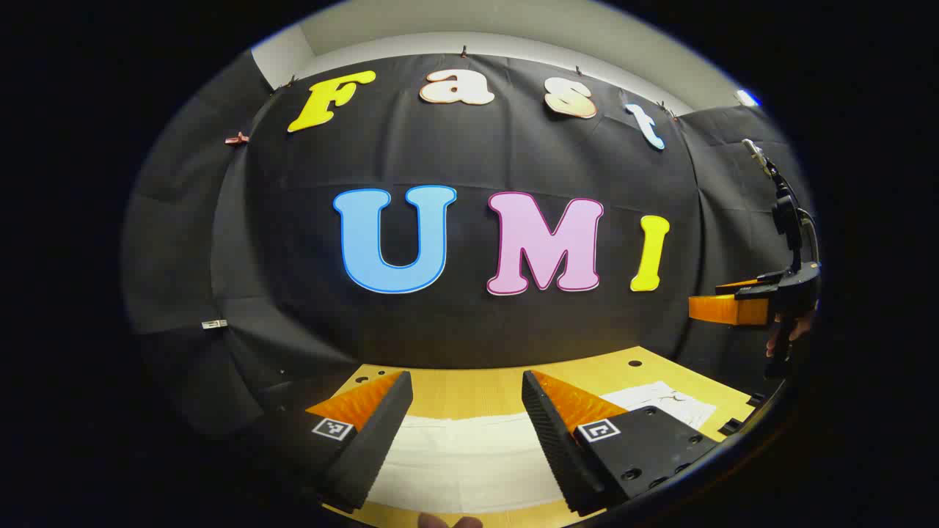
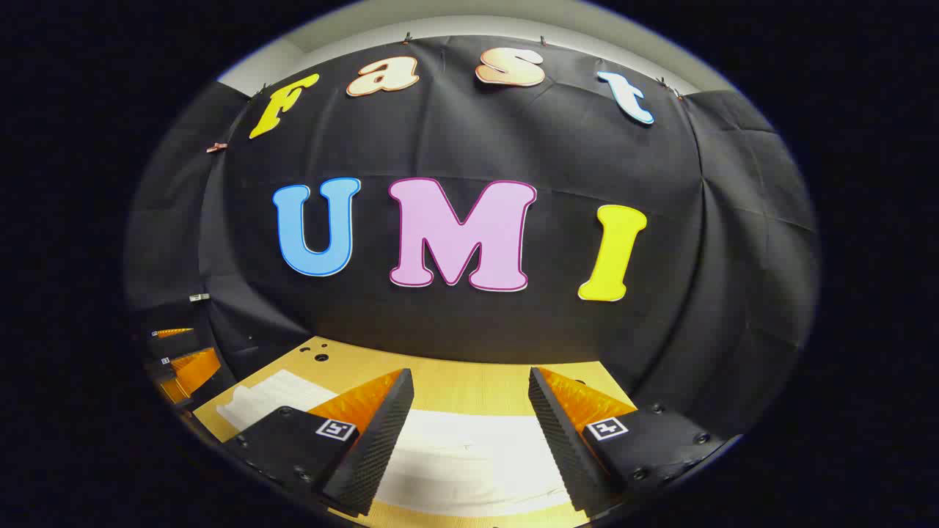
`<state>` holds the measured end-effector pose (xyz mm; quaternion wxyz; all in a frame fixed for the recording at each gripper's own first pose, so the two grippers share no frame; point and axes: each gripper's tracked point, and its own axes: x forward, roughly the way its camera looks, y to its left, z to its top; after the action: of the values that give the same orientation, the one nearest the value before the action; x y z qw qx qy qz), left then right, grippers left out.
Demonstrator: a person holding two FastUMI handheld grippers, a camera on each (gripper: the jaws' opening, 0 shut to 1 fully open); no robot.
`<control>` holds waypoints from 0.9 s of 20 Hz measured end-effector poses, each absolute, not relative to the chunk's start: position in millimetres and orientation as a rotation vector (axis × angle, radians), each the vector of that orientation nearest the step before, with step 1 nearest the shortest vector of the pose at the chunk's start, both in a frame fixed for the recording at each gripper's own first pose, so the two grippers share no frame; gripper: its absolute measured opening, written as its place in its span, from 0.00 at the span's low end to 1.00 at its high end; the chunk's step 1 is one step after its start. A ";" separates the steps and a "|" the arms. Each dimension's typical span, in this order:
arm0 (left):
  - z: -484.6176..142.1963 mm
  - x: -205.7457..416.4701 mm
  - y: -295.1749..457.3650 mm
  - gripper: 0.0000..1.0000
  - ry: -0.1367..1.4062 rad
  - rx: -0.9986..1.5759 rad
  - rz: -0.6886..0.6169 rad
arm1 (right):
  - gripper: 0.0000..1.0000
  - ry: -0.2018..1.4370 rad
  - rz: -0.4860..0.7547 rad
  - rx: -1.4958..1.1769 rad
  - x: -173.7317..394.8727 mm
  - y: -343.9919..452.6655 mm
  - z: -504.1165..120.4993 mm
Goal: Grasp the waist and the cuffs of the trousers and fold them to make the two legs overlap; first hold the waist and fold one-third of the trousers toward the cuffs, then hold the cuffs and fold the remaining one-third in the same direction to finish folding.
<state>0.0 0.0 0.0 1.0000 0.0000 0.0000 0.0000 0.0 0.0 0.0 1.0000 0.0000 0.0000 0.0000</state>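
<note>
Left tool point(image 1: 466, 400) open above unlabelled white trousers point(image 1: 469, 462)

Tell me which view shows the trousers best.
Right gripper view: the white trousers lie flat on the table, running off past the open right gripper. Left gripper view shows them beneath the open left gripper.

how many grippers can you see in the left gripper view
2: the left gripper, open at the bottom over the white trousers, and the right gripper far off at the right edge.
</note>
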 end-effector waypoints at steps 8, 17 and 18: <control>-6.4 2.2 12.0 0.95 0.017 -0.094 0.003 | 0.96 -0.019 0.013 0.076 -3.3 1.1 1.6; -7.7 -10.4 33.2 0.94 0.010 -0.019 0.036 | 0.95 -0.013 0.028 0.059 -7.4 -6.8 -9.7; -11.5 -10.9 34.2 0.94 0.015 0.002 0.027 | 0.95 -0.015 0.036 0.038 -9.0 -7.6 -10.9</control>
<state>-10.9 34.2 -11.5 0.9999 0.0011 0.0073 0.0136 -9.0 -7.6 -10.9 0.9996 0.0192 -0.0075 0.0180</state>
